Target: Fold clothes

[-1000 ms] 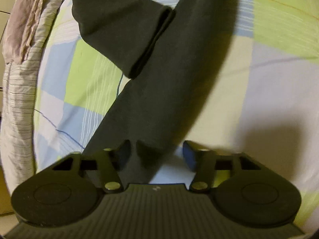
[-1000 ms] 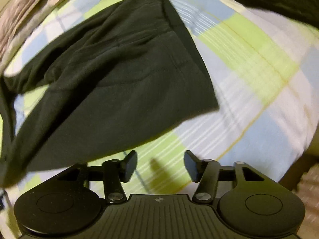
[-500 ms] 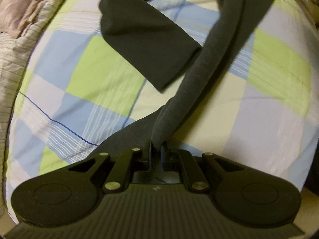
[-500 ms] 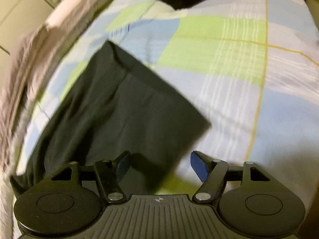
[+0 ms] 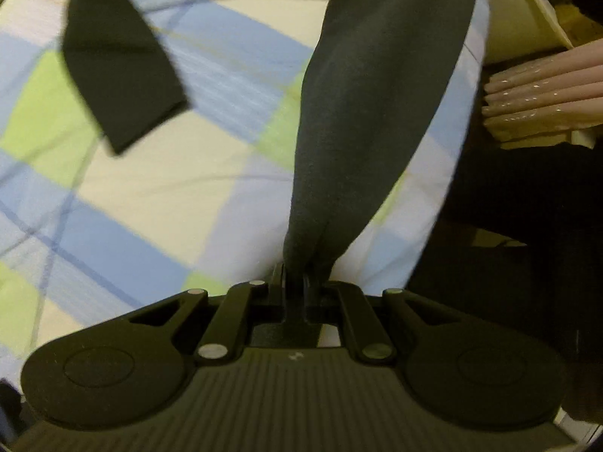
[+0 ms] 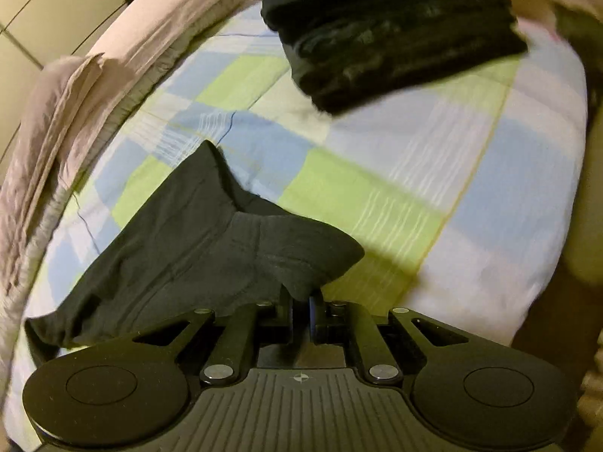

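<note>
Pinching dark trousers (image 5: 377, 94) at frame centre, my left gripper (image 5: 296, 282) holds one leg; my right gripper (image 6: 301, 307), jaws just closed, clamps the waistband.

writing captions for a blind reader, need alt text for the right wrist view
The right gripper is shut on an edge of a dark garment lying on a checked bedspread. A folded stack of dark clothes sits at the far side.

The dark grey garment (image 5: 361, 120) hangs stretched and bunched above the checked bed, one flat end (image 5: 120, 75) trailing; its other part (image 6: 181, 233) lies crumpled.
</note>
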Action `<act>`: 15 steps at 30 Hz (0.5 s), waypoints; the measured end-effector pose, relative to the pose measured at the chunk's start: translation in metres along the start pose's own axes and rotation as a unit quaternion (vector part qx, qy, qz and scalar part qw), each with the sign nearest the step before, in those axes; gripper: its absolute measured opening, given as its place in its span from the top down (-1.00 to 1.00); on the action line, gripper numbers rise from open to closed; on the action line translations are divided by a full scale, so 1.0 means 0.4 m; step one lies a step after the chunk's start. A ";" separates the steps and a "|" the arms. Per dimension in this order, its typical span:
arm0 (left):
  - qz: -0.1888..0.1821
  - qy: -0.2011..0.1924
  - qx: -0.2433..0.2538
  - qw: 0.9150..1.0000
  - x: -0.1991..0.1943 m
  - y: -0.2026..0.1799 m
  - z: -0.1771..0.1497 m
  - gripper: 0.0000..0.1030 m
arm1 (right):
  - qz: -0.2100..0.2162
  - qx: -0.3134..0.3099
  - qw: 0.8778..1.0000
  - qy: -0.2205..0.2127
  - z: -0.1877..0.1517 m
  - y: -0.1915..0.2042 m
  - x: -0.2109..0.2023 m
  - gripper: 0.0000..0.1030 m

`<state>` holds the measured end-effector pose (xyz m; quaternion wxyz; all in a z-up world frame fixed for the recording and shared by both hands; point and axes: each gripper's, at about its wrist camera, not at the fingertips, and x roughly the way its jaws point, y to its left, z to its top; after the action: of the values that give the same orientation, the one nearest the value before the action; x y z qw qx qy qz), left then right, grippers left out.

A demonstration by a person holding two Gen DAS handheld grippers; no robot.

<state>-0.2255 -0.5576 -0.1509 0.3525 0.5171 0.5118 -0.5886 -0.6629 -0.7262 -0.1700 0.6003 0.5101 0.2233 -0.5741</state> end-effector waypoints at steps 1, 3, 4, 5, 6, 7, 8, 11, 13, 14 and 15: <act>0.002 0.009 0.000 1.000 0.034 -0.018 0.010 0.84 | -0.004 -0.004 1.000 0.004 0.008 -0.009 0.008 0.89; 0.015 0.027 0.000 1.000 0.095 -0.041 0.018 0.77 | -0.016 -0.012 1.000 0.021 -0.003 -0.018 0.040 0.89; 0.020 0.035 -0.002 0.999 0.121 -0.050 0.018 0.63 | -0.024 -0.021 0.999 0.029 -0.014 -0.018 0.053 0.88; 0.027 0.040 -0.006 0.999 0.144 -0.056 0.012 0.55 | -0.033 -0.031 0.998 0.038 -0.025 -0.018 0.067 0.76; 0.029 0.040 -0.012 0.999 0.154 -0.052 -0.002 0.47 | -0.051 -0.044 0.997 0.039 -0.037 -0.015 0.069 0.33; 0.029 0.039 -0.019 0.999 0.161 -0.046 -0.018 0.46 | -0.076 -0.059 0.995 0.032 -0.052 -0.011 0.062 0.11; 0.029 0.038 -0.027 0.998 0.167 -0.039 -0.034 0.43 | -0.084 -0.066 0.994 0.023 -0.067 -0.007 0.051 -0.19; 0.025 0.024 -0.051 0.998 0.164 -0.014 -0.080 0.35 | -0.087 -0.071 0.994 0.016 -0.111 0.007 0.019 -0.21; 0.019 0.009 -0.062 0.998 0.149 0.000 -0.120 0.23 | -0.084 -0.072 0.994 0.016 -0.141 0.027 -0.010 -0.21; 0.016 0.001 -0.067 0.998 0.141 0.007 -0.140 0.19 | -0.083 -0.074 0.994 0.016 -0.164 0.044 -0.028 -0.21; 0.012 -0.006 -0.070 0.997 0.136 0.012 -0.161 0.15 | -0.080 -0.077 0.994 0.015 -0.190 0.066 -0.044 -0.21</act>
<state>-0.2167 -0.4903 -0.2010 0.3980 0.4936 0.5433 -0.5502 -0.6187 -0.6568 -0.1744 0.5864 0.4512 0.3163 -0.5937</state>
